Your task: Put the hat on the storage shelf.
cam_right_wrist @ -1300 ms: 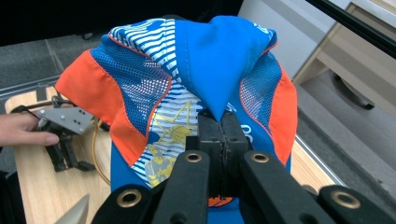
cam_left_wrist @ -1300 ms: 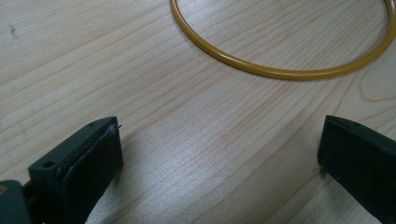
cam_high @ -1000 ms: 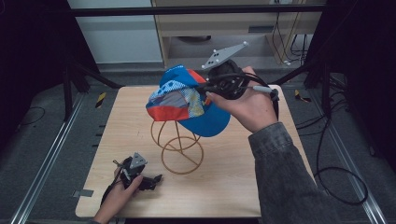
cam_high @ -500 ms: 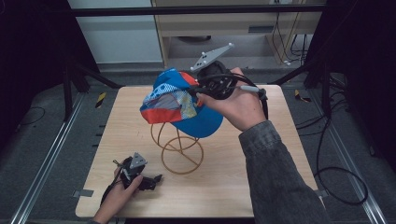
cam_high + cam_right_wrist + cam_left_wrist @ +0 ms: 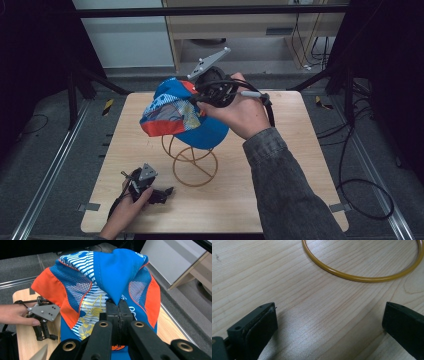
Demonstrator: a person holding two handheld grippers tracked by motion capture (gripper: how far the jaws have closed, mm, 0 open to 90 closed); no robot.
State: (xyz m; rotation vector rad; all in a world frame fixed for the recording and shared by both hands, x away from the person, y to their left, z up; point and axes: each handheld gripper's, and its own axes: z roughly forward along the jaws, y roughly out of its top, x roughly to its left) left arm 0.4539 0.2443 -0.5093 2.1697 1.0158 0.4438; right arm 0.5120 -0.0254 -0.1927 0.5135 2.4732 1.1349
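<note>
A blue, orange and white mesh cap (image 5: 182, 117) hangs over the top of a yellow wire stand (image 5: 192, 160) in the middle of the wooden table (image 5: 280, 165). My right gripper (image 5: 198, 99) is shut on a fold of the cap's blue cloth (image 5: 100, 282), the jaws pressed together around it (image 5: 118, 311). My left gripper (image 5: 162, 192) lies on the table near the front left corner, held by a hand. Its jaws stand wide open (image 5: 329, 317) over bare wood, with the stand's base ring (image 5: 362, 278) just beyond them.
Pale cabinets (image 5: 130, 35) stand behind the table. Metal rails (image 5: 47, 175) run along the floor on both sides, and black cables (image 5: 360, 190) trail on the right. Dark frame posts (image 5: 75, 85) rise at the back left.
My right gripper has carried the cap to the left and slightly lower, so it now sits over the stand. The left gripper has stayed put.
</note>
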